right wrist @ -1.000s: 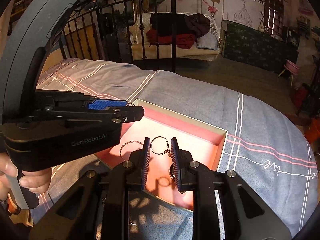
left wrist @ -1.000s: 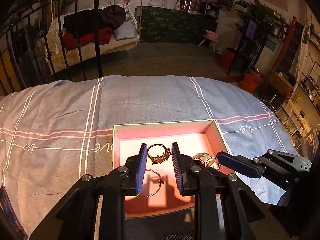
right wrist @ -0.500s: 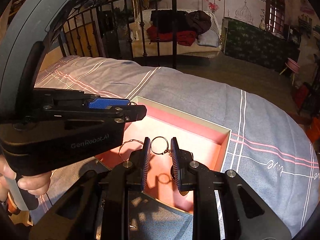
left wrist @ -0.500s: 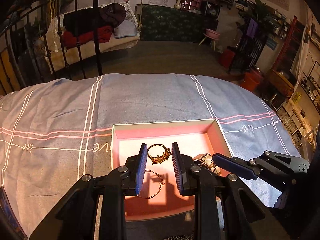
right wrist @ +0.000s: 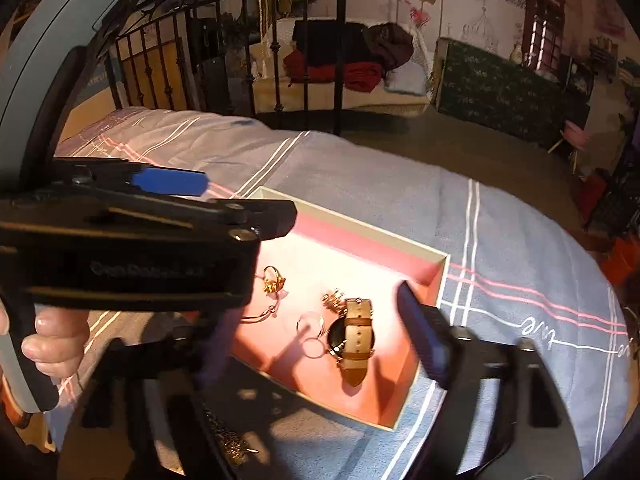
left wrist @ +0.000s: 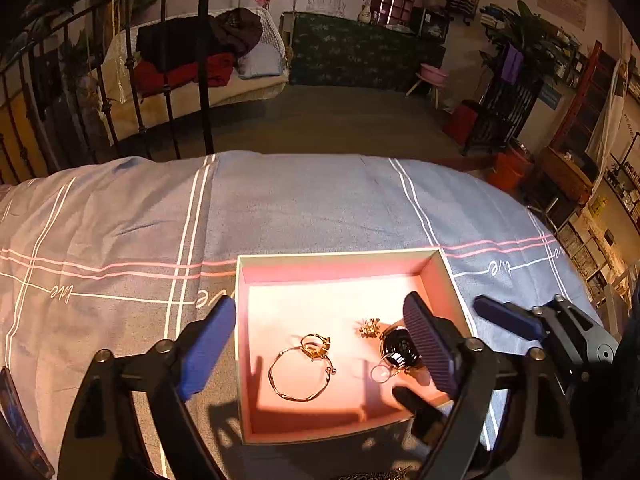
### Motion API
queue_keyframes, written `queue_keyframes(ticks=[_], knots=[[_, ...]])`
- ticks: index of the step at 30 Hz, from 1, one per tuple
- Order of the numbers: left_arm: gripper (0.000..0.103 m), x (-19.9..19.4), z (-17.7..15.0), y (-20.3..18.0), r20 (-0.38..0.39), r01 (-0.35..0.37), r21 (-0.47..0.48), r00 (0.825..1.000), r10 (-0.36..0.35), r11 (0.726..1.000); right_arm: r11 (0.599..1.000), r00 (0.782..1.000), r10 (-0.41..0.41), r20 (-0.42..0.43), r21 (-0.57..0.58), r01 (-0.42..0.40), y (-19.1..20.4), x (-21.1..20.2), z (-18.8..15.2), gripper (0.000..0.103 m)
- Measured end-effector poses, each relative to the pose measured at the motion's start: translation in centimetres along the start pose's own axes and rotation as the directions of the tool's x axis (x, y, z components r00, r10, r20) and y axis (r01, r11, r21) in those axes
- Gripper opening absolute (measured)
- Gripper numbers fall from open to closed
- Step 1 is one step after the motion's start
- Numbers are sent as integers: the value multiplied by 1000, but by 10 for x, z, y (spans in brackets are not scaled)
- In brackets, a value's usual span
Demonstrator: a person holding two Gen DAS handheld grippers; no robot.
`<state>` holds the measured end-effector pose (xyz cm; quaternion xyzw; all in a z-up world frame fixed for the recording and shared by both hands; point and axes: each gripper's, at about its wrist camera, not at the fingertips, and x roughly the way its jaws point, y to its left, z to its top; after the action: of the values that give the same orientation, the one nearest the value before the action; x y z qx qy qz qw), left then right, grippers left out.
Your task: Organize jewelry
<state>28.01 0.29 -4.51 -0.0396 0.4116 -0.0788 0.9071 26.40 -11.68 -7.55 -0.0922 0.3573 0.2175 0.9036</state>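
A cream box [left wrist: 340, 254] with a pink inside lies on the bedspread. In it are a thin gold bangle [left wrist: 300, 376], a gold ring [left wrist: 316, 346] resting on it, a small gold brooch [left wrist: 370, 327], a watch [left wrist: 400, 350] and a silver ring [left wrist: 380, 373]. My left gripper [left wrist: 320, 346] hovers over the box, its jaws opening wide, with nothing pressed between them. My right gripper [right wrist: 320, 340] is also opening above the watch [right wrist: 356, 340] and silver ring [right wrist: 312, 336], gripping nothing. The gold ring [right wrist: 274, 278] shows beside the left gripper's body [right wrist: 140, 248].
The blue-grey striped bedspread [left wrist: 300, 204] spreads around the box. A loose chain [right wrist: 232, 444] lies on it near the box's front edge. A hand [right wrist: 52, 340] holds the left gripper's handle. A black iron bed frame [left wrist: 206, 60] stands beyond.
Both grippers went from nearly shut to wide open. The gold ring left the left pads and lies on the bangle; the silver ring left the right pads and lies by the watch.
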Motion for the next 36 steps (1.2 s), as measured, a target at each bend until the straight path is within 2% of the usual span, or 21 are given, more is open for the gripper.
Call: queue_keyframes(ticks=[4, 8, 9, 11, 13, 15, 17, 20, 24, 30, 36], knots=[[94, -24, -2, 9, 57, 33, -35, 998, -31, 999, 998, 997, -29, 66, 57, 25, -7, -20, -2, 97], [97, -48, -31, 19, 111, 54, -39, 993, -49, 998, 991, 994, -67, 87, 117, 57, -11, -40, -27, 97], [97, -51, -43, 22, 100, 42, -28, 994, -39, 999, 989, 995, -75, 69, 130, 66, -12, -41, -36, 97], [97, -51, -69, 26, 42, 17, -1, 999, -17, 1000, 989, 999, -13, 36, 148, 8, -11, -45, -57, 97], [97, -48, -99, 29, -17, 0, 33, 1000, 1, 999, 987, 1000, 11, 12, 158, -12, -5, -51, -82, 97], [97, -42, -129, 32, -76, -48, 53, 996, 52, 997, 985, 998, 41, -40, 171, -34, 1, -54, -104, 97], [97, -34, -153, 35, -143, -41, 59, 989, 49, 997, 979, 993, 74, -92, 197, -54, 9, -55, -125, 97], [97, -31, -177, 38, -178, -41, 25, 983, 45, 999, 953, 982, 142, -125, 285, -101, 14, -58, -149, 97], [96, -30, -187, 30, -169, -68, 50, 983, 76, 996, 930, 974, 179, -136, 348, -122, 15, -59, -165, 97], [96, -26, -181, 26, -173, -76, 53, 981, 84, 996, 942, 967, 186, -176, 312, -125, 24, -54, -162, 97], [94, -26, -179, 23, -158, -78, 72, 983, 88, 994, 952, 964, 197, -178, 271, -144, 33, -57, -159, 97]])
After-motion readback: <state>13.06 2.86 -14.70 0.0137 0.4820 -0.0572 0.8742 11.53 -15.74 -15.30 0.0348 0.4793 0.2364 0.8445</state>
